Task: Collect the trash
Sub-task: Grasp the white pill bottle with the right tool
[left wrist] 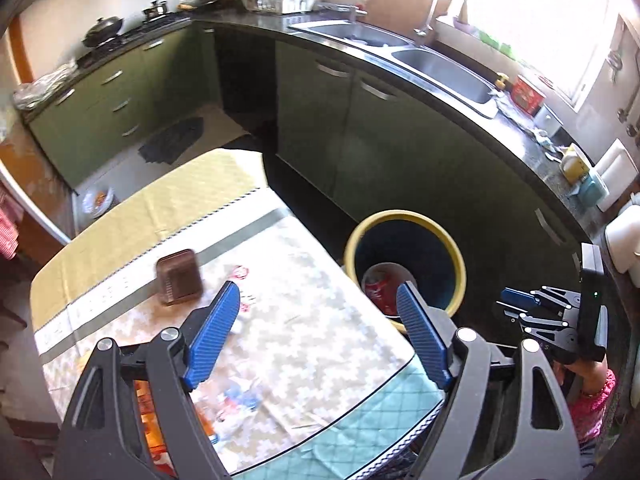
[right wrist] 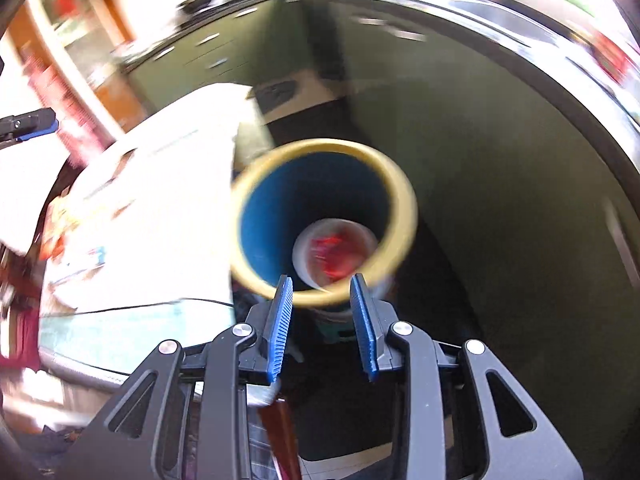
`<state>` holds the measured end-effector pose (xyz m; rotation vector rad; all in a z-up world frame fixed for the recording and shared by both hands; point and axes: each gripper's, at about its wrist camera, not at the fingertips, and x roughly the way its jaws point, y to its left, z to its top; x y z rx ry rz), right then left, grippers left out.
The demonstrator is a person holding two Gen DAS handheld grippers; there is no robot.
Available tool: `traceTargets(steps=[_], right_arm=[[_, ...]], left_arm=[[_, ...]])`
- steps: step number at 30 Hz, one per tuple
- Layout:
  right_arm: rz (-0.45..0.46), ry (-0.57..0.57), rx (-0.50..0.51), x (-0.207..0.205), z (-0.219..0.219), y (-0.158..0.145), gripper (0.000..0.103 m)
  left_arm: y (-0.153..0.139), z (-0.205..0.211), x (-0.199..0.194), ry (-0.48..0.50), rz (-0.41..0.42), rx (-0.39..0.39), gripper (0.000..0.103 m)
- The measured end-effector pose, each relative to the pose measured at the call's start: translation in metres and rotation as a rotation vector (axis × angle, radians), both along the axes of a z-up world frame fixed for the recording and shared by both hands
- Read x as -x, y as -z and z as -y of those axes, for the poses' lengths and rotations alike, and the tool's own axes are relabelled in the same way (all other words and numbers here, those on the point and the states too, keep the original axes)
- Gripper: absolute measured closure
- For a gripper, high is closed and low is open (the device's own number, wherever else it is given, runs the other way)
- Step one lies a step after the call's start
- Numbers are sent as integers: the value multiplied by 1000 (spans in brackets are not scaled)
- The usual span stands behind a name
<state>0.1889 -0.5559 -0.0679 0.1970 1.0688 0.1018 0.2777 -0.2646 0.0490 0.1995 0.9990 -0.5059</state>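
A blue trash bin with a yellow rim (left wrist: 448,236) stands on the floor beside the table (left wrist: 320,344); a red can (left wrist: 378,290) lies in its bottom. My left gripper (left wrist: 320,304) is open and empty above the table's right edge. A brown box (left wrist: 179,276) and loose wrappers (left wrist: 240,396) lie on the tablecloth. My right gripper (right wrist: 322,292) is open and empty, hovering above the bin (right wrist: 256,216) with red trash (right wrist: 336,256) inside. The right gripper also shows in the left wrist view (left wrist: 520,304).
Green kitchen cabinets (left wrist: 380,140) with a dark counter and a double sink (left wrist: 440,68) curve behind the bin. A stove with a wok (left wrist: 102,30) is at the far left. A dish rack (left wrist: 280,0) stands at the back. The right wrist view is motion-blurred.
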Motion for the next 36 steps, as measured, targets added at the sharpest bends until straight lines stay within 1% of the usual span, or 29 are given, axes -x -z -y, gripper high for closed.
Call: traceTargets(steps=[2,4,5,7,8,9,10,13,17,19,21,27,32,34,36], right_arm=[[-4,-88,5,-24,-34,-3,71],[-8,-184,0,-44,-73,-5,71],[-8,-238,-7,-56,-92,-6,69],[-5,-342,-18,-79,-128,-11,44],[9,-389,-14,-90,-144,-14,40],[21,-440,6,-103,-160,-17,31],[26,-477,35,-114,-174,-19,21],[23,-582,130,-145,-214,-14,12],[-42,-642,209,-180,-244,11,11],[-59,-666,218,-191,-255,21,11],[-79,-687,206,-202,-262,31,11],[-138,-718,238,-214,-278,49,11],[-144,-723,254,-214,-285,57,11],[-141,-703,263,-216,-283,60,20],[-143,-680,238,-218,-278,60,20]], left_arm=[[-6,-34,2,-54,7,-1,26],[-5,-65,5,-100,8,-6,26],[-2,-78,5,-116,3,-9,26],[3,-96,8,-144,-15,-11,26],[5,-104,9,-154,-23,-9,26],[7,-111,8,-160,-29,-7,26],[8,-119,10,-166,-29,-6,26],[10,-136,13,-179,-34,7,26],[13,-150,13,-191,-40,12,26],[15,-151,12,-193,-45,12,26],[17,-157,11,-199,-48,9,26],[23,-163,3,-208,-63,5,26],[25,-158,-5,-205,-70,8,26],[27,-153,-8,-200,-76,10,26],[30,-148,-13,-196,-84,12,26]])
